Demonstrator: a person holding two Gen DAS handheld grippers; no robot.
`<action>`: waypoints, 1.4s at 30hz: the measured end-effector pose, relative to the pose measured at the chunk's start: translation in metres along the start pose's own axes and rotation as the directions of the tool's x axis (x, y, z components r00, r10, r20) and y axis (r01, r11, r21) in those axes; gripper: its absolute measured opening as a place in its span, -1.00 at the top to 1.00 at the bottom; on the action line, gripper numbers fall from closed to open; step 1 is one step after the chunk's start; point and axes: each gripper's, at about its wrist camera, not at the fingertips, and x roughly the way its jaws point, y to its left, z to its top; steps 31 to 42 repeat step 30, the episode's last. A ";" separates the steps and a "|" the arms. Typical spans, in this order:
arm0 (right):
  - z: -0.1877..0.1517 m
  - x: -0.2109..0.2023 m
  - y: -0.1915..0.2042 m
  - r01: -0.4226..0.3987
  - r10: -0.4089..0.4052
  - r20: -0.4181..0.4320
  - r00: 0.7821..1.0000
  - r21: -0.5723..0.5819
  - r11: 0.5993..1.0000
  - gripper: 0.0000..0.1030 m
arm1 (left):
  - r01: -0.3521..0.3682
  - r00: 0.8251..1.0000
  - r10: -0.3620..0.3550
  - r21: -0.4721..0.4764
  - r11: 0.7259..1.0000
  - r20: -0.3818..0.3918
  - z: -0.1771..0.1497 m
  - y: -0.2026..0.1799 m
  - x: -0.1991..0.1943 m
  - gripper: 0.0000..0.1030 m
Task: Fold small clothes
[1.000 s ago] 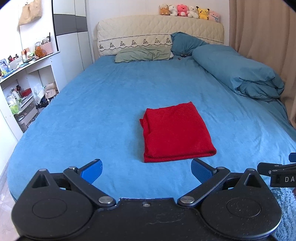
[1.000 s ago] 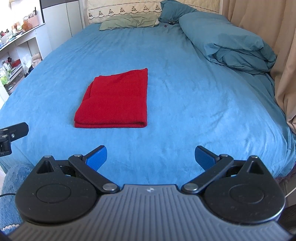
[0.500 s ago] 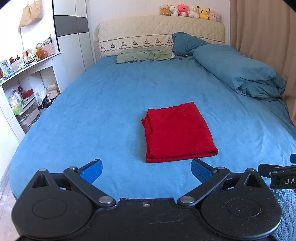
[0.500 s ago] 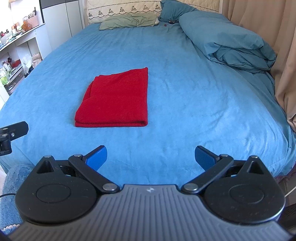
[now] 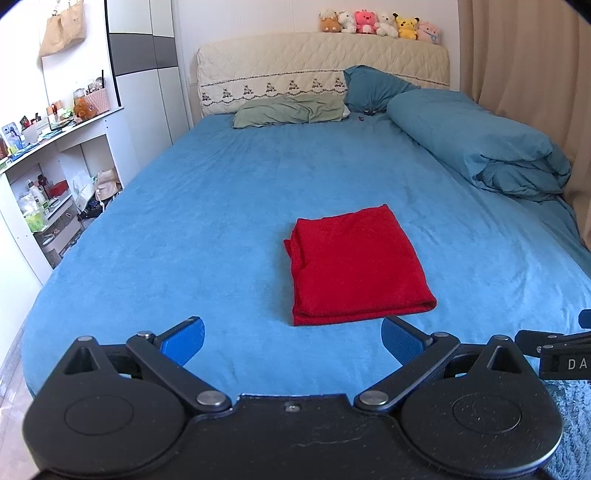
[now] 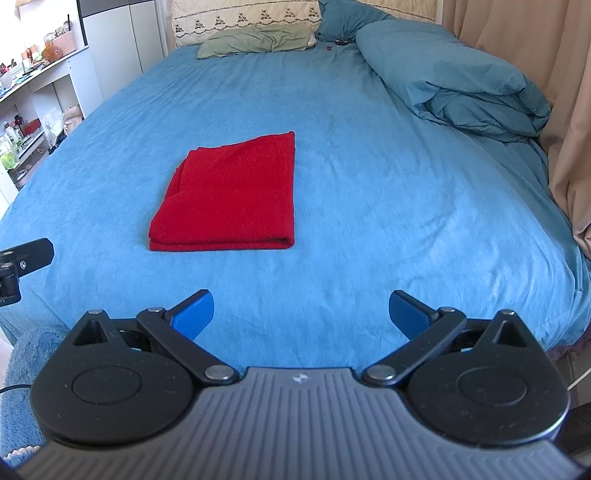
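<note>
A red cloth [image 5: 356,264] lies folded into a neat rectangle on the blue bed [image 5: 207,221]. It also shows in the right wrist view [image 6: 231,195], left of centre. My left gripper [image 5: 291,341] is open and empty, held back from the cloth's near edge over the bed's foot. My right gripper [image 6: 301,314] is open and empty too, to the right of the cloth and nearer than it. Neither gripper touches the cloth.
A rolled blue duvet [image 5: 476,144] lies along the bed's right side by a beige curtain [image 5: 535,74]. Pillows [image 5: 291,110] and a headboard with plush toys [image 5: 380,22] are at the far end. White shelves [image 5: 48,177] stand on the left. A blue rug [image 6: 22,365] lies on the floor.
Both grippers have drifted slightly back and stayed open. The red cloth has not moved.
</note>
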 end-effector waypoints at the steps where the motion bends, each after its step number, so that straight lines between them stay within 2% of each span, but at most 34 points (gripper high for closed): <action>1: 0.000 0.000 0.000 0.000 0.000 0.000 1.000 -0.001 1.000 -1.00 | 0.001 1.000 -0.001 -0.001 1.000 0.001 0.000 0.000 0.000 -1.00; 42: 0.004 -0.001 0.001 -0.007 0.007 0.006 1.000 0.002 1.000 -1.00 | 0.009 1.000 -0.009 0.001 1.000 0.022 -0.001 -0.001 -0.003 -1.00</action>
